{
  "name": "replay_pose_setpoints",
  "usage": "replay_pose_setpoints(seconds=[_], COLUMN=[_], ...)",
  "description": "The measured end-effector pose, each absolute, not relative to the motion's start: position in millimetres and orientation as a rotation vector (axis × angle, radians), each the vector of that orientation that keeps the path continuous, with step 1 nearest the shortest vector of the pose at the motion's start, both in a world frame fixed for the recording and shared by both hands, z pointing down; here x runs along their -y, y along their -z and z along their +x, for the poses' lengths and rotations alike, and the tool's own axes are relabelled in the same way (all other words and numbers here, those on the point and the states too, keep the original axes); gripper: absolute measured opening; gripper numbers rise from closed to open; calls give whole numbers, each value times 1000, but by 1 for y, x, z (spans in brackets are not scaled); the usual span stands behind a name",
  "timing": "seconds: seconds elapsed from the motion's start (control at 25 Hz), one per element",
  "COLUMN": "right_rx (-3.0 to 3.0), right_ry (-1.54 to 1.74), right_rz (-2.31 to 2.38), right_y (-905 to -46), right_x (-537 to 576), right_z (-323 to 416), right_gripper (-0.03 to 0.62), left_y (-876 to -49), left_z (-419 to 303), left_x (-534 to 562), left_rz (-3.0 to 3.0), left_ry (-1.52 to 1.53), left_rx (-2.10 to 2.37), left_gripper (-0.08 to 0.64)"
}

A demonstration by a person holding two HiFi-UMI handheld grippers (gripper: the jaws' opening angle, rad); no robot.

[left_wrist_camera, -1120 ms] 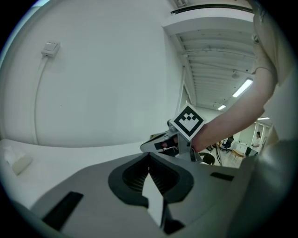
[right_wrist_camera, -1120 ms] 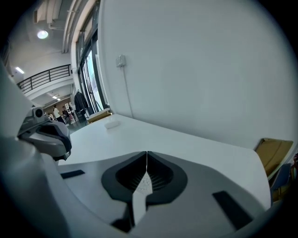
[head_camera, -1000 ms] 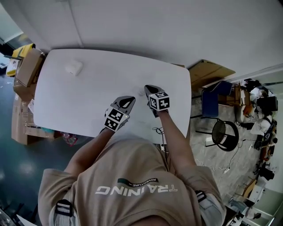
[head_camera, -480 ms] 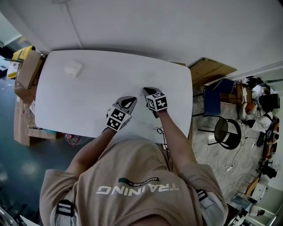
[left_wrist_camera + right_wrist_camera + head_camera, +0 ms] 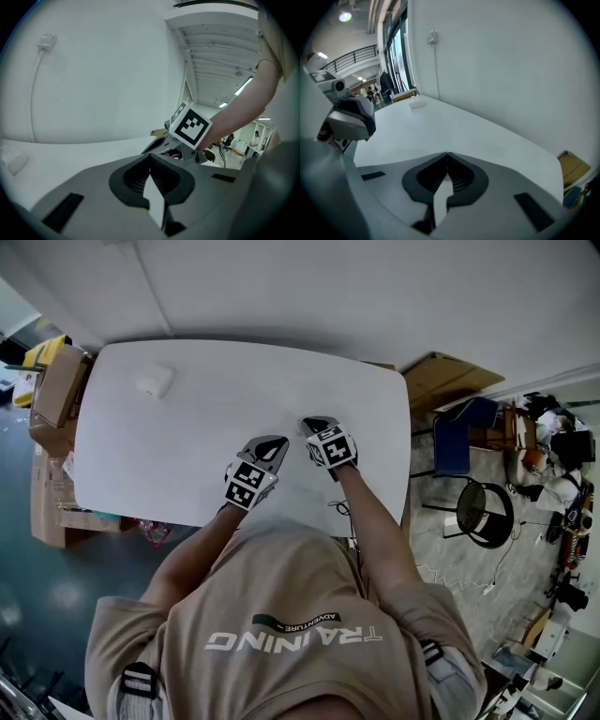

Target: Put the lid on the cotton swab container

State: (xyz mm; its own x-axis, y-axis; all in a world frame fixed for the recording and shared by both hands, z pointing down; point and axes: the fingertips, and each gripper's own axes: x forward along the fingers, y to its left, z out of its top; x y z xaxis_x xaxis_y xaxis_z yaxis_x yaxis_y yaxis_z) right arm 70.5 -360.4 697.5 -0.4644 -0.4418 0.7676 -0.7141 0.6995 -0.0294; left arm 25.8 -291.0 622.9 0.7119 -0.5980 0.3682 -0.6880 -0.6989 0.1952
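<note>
Cotton swab container (image 5: pixel 156 382) on table (image 5: pixel 234 381), contents unclear

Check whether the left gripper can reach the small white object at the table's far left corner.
Probably yes. Only bare table lies between the left gripper and the small white object, with nothing in the way. Its jaws are shut and empty, so they must open first.
</note>
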Motion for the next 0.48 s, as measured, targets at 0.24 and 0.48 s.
replay_pose_setpoints(seconds=[0.24, 0.48], right_rx=[2121, 2152], right_ry=[-493, -638], right_rz=[886, 962], right_y=[-695, -701], right_x=[363, 357], right_z=[71, 76], right_gripper=[18, 18], left_y=[-619, -602], left_z=[26, 24], left_x=[291, 281], left_rz=[2611, 2641], left_ry=[-397, -346], left_rx=[1003, 1007], left_gripper=[12, 13])
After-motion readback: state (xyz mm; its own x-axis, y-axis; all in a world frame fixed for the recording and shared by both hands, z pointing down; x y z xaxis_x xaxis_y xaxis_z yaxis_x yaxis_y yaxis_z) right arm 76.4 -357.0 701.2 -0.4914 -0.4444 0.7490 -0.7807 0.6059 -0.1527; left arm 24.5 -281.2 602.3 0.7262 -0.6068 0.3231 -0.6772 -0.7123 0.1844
